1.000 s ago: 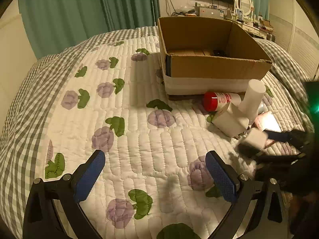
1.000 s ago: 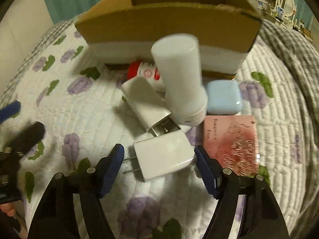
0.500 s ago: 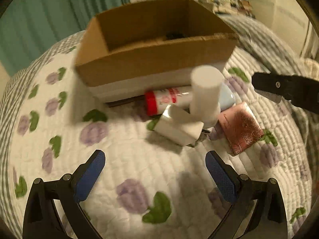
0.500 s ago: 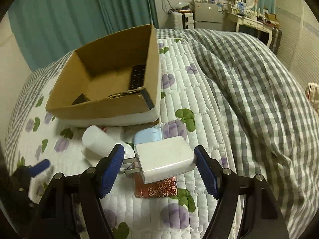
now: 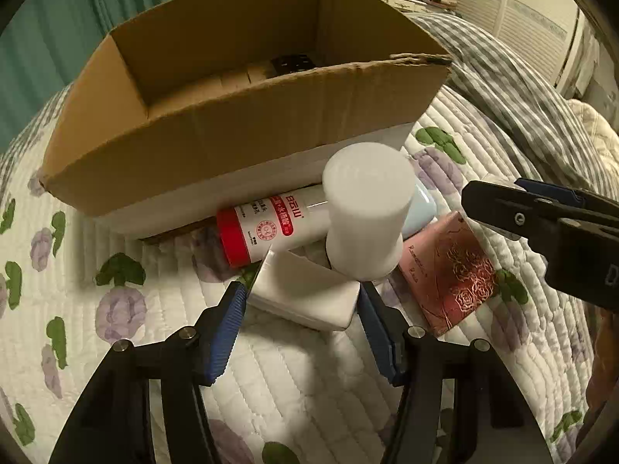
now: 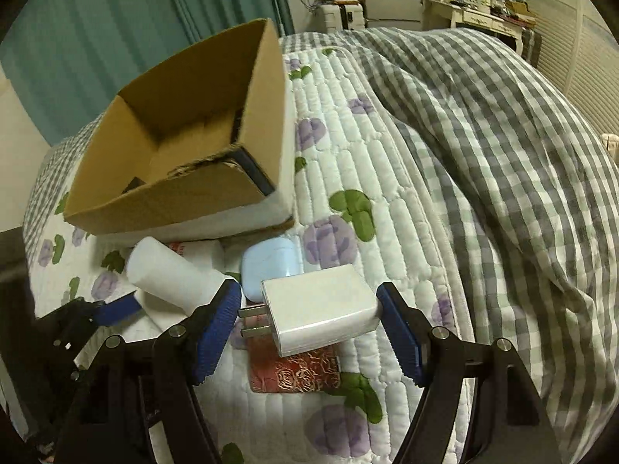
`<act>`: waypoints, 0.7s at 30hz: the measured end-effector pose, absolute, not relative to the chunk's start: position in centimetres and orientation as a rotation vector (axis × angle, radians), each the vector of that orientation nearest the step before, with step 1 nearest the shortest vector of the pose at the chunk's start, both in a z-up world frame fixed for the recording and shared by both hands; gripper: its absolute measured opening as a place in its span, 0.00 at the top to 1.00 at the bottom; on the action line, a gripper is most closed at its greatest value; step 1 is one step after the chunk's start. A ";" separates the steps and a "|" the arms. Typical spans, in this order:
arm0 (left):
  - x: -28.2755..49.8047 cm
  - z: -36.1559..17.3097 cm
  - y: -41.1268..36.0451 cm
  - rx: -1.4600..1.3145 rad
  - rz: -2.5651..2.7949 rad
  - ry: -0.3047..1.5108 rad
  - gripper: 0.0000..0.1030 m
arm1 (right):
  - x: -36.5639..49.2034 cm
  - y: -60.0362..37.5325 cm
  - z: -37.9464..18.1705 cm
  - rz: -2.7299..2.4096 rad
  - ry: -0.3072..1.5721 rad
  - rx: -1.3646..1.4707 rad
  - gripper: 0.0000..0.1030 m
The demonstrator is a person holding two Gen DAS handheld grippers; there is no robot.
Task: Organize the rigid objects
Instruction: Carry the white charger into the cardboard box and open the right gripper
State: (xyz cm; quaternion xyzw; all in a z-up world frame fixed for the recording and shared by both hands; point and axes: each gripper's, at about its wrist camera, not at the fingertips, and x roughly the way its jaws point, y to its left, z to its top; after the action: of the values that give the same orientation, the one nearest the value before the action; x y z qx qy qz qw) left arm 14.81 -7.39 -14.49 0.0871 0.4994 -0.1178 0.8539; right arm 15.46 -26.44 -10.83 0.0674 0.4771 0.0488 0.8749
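Listing by size, largest first, on a quilted floral bedspread [image 5: 309, 379] beside a grey checked blanket [image 6: 503, 147]:

- cardboard box [image 5: 232, 147]: open-topped, standing at the back of the pile, so it is judged to be the place the loose items go; something dark lies on its floor, too shadowed to name
- white cylindrical container [image 5: 367, 208]: upright in front of the box, partly resting on the items below it
- red-capped bottle [image 5: 267, 228]: lying on its side against the foot of the box, behind the cylinder
- pink embossed card box [image 5: 448, 274]: flat on the quilt, to the right of the cylinder
- pale blue case [image 6: 271, 266]: tucked between box and cylinder, mostly hidden in the left view
- white charger block [image 5: 305, 294]: flat on the quilt, touching the cylinder's base; left gripper [image 5: 301, 305] brackets it, jaws narrowed to its ends, apparently at contact, not lifted
- white plug adapter [image 6: 321, 313]: raised above the card box, prongs pointing left; right gripper [image 6: 305, 321] holds it across its length, seemingly ready to carry to the box
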 end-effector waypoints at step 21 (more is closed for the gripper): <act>11.1 1.4 -1.2 0.020 -0.175 0.813 0.44 | 14.1 -22.6 3.2 0.203 0.773 -0.002 0.30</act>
State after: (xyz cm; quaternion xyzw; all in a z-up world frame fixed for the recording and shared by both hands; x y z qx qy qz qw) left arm 11.08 -1.20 1.38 0.0096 0.3947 -0.0851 0.9148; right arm 14.14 -22.61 3.22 -0.0010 0.3764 0.0986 0.9212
